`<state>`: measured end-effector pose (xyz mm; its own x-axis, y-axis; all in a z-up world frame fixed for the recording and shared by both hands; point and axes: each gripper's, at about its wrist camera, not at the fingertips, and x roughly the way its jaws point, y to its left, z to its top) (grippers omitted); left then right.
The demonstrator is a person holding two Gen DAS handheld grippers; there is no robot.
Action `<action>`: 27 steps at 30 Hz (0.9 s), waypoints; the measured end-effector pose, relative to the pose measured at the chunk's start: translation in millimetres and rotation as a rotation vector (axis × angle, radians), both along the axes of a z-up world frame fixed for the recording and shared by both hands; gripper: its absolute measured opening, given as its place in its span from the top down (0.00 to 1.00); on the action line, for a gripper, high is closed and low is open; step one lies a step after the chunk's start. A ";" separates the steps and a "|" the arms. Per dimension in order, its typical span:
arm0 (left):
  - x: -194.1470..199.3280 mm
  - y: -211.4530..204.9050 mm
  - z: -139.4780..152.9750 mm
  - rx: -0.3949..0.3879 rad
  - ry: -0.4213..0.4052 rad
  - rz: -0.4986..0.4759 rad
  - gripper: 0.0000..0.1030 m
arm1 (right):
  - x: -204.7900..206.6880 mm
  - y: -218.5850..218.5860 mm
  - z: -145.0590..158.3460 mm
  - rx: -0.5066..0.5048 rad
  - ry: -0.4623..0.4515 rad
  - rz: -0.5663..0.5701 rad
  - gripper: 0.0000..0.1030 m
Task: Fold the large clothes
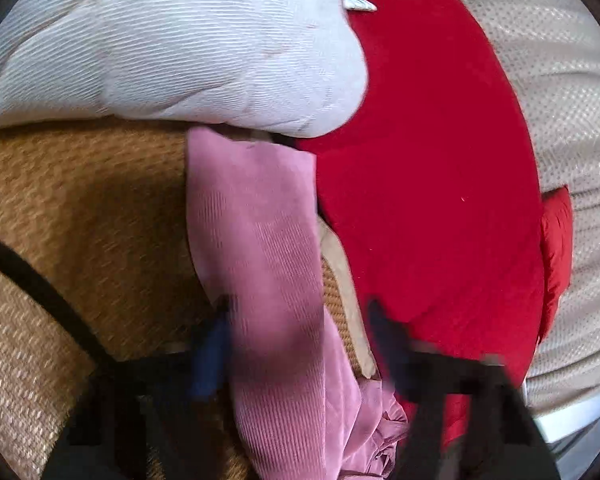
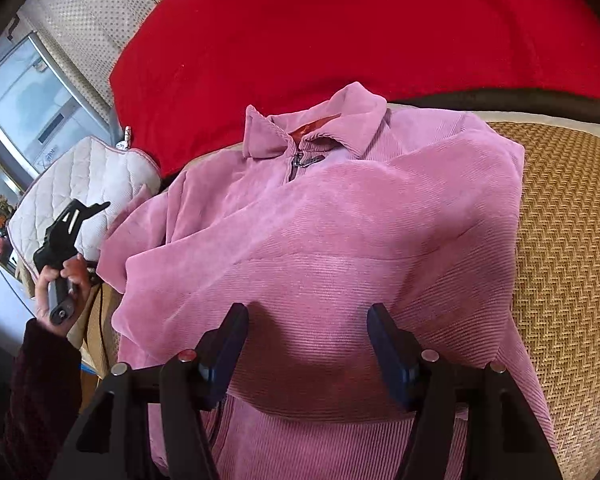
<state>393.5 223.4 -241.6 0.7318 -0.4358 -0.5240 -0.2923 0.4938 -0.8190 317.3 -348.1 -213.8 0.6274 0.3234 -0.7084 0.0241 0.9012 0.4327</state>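
A pink corduroy jacket [image 2: 319, 240] with a collar and zip lies on a woven tan mat [image 2: 567, 240], one sleeve folded across its front. My right gripper [image 2: 307, 332] is open, hovering just above the jacket's lower front. My left gripper [image 1: 300, 344] is open, its fingers either side of a pink sleeve [image 1: 260, 240] that runs between them; it also shows in the right wrist view [image 2: 88, 210], held in a hand at the jacket's left edge.
A red cushion [image 2: 339, 28] lies behind the jacket. A white quilted cushion [image 2: 80, 188] sits at the left, near my left gripper. A beige dotted sofa back [image 1: 559, 100] and a window [image 2: 32, 92] lie beyond.
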 end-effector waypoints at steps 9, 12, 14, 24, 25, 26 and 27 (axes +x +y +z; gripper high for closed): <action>-2.2 -59.5 64.7 0.255 -0.234 -0.189 0.97 | -5.8 -10.2 5.5 0.003 -0.040 -0.037 0.36; -25.0 -115.4 108.7 0.394 -0.374 -0.343 0.97 | -11.5 -19.8 12.9 0.005 -0.070 -0.077 0.36; -44.7 -156.6 128.7 0.494 -0.451 -0.446 0.97 | -16.1 -28.3 18.8 0.005 -0.092 -0.111 0.36; -148.0 -317.8 75.2 0.821 -0.380 -1.025 0.48 | -38.3 -87.1 35.0 0.088 -0.142 -0.307 0.36; -149.7 -312.7 74.5 0.830 -0.371 -1.006 0.48 | -39.5 -89.7 35.8 0.094 -0.144 -0.314 0.36; -151.9 -304.0 82.0 0.824 -0.372 -0.988 0.47 | -40.9 -91.9 36.4 0.099 -0.146 -0.320 0.36; -153.5 -296.5 85.0 0.805 -0.378 -0.960 0.44 | -39.8 -95.6 36.2 0.110 -0.146 -0.325 0.36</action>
<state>239.9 -73.1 -156.6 0.4647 -0.5256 -0.7126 0.6293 0.7622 -0.1519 277.6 -443.7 -177.5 0.8018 0.1599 -0.5757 0.2318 0.8048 0.5464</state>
